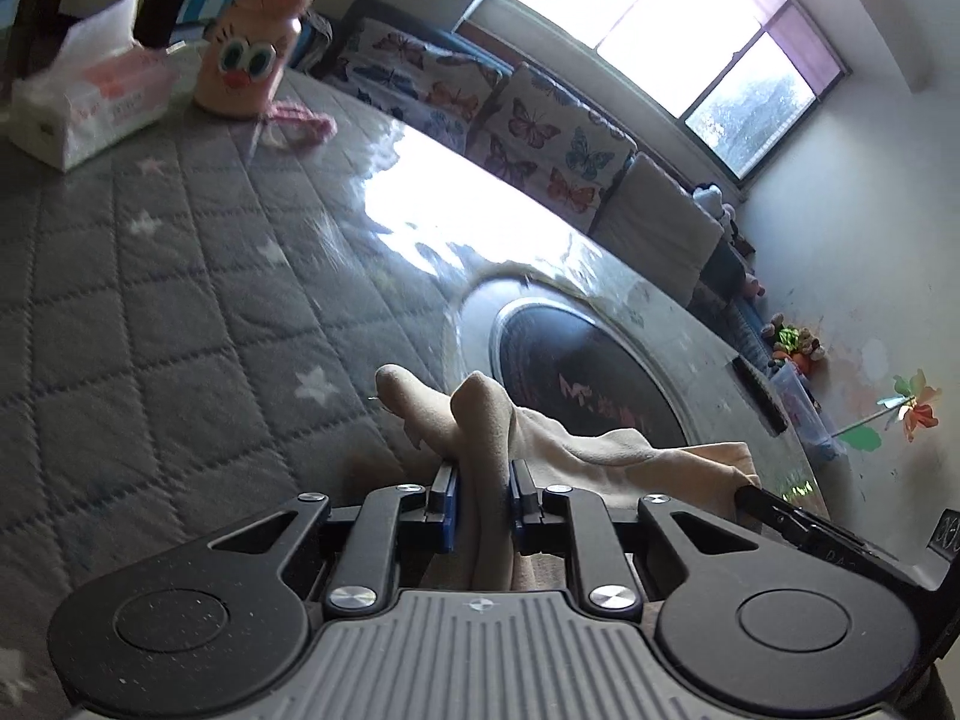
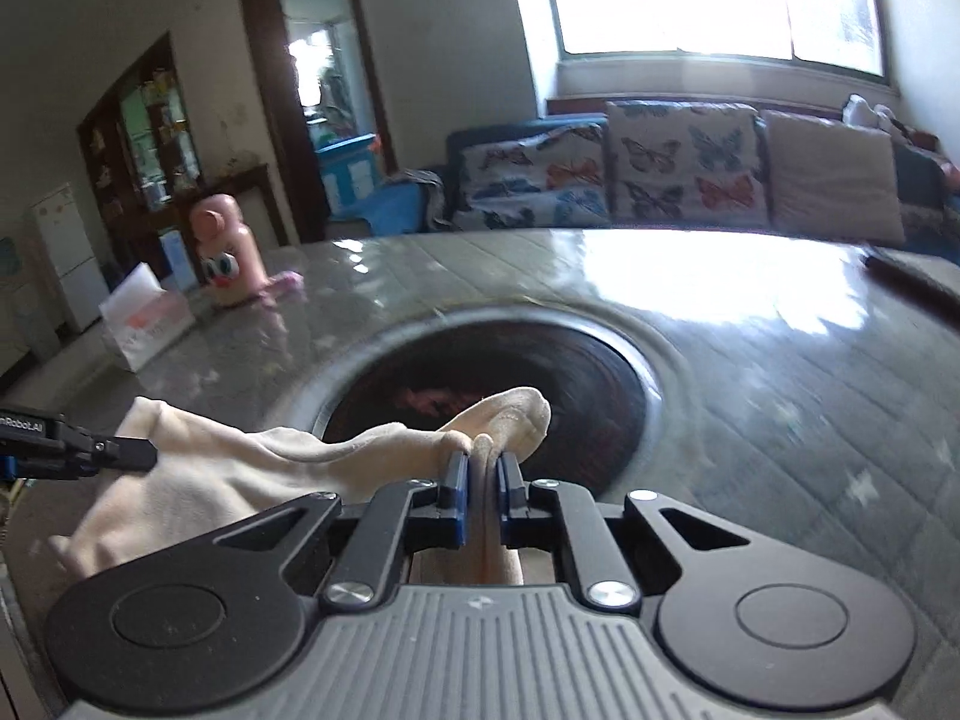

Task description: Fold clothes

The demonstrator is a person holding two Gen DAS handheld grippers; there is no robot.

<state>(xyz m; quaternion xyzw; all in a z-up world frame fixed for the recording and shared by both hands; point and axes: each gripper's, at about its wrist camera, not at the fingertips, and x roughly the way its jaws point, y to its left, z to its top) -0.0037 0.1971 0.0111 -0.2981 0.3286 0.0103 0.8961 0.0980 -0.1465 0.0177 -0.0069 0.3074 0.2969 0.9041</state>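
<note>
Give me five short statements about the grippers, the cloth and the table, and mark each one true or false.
1. The left gripper is shut on the cream cloth. True.
2. The right gripper is open and holds nothing. False: it is shut on the same cream cloth.
3. The cloth spans from one gripper to the other. True.
4. The peach bottle with cartoon eyes lies on its side. False: it stands upright on the quilted table cover.
5. The tissue pack sits in the dark round inset of the table. False: it sits near the bottle, away from the inset.
</note>
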